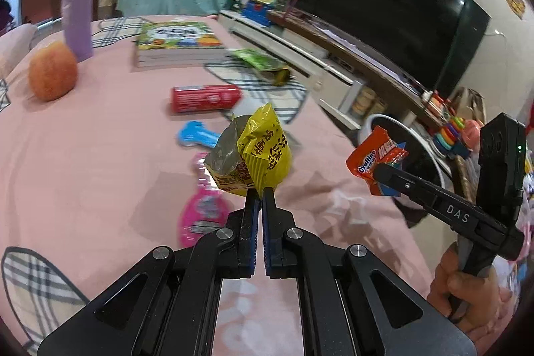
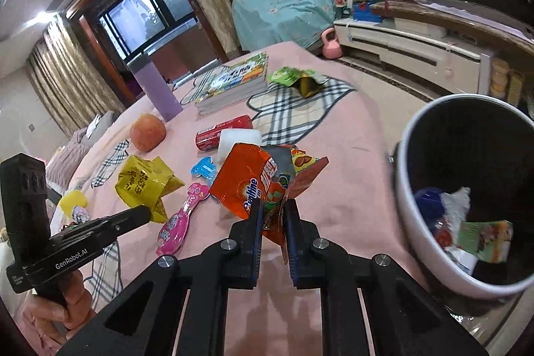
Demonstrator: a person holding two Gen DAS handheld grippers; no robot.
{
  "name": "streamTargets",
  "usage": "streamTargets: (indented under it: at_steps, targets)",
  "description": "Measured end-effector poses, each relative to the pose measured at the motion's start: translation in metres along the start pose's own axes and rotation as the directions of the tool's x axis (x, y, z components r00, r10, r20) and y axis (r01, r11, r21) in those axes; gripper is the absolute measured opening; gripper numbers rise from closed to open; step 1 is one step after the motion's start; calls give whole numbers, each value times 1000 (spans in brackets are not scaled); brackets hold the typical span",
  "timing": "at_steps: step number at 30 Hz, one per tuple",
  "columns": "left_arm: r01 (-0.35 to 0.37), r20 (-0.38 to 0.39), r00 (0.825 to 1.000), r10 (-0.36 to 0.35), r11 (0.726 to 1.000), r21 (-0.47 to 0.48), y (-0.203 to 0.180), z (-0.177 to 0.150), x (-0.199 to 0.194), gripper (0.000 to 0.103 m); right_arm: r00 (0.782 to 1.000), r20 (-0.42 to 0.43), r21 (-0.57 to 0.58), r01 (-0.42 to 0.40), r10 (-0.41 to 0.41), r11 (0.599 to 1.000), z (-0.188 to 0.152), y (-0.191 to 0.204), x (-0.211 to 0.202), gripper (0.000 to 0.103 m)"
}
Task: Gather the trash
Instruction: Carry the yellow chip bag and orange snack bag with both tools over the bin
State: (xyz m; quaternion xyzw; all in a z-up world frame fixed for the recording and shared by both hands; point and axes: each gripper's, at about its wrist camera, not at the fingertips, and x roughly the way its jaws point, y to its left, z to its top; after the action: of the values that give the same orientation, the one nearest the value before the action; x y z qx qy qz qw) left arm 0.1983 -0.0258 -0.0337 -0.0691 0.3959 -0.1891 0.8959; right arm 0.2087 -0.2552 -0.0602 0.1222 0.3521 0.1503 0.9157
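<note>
Bare pink bedspread lies open toward the white bin, whose mouth stands unobstructed.

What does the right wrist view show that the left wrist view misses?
Only the right wrist view shows inside the white bin, where trash already lies, and a pink kettlebell on the floor. Only the left wrist view shows the television. Both show the left gripper shut on the yellow wrapper, the right gripper shut on the orange Ovaltine wrapper, and the red can.
</note>
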Motion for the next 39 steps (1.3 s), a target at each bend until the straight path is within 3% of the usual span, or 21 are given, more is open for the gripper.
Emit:
streamTargets:
  at_steps: [18,39]
  targets:
    - [100,-41,995,-95,987,128,-83,-1,13,2,988,90,115,115,-126,987,-18,-66,-72,13]
    - [160,-91,986,-141,955,249,-156,9,40,2,972,119,216,173,-202,961,-27,-119,-107,13]
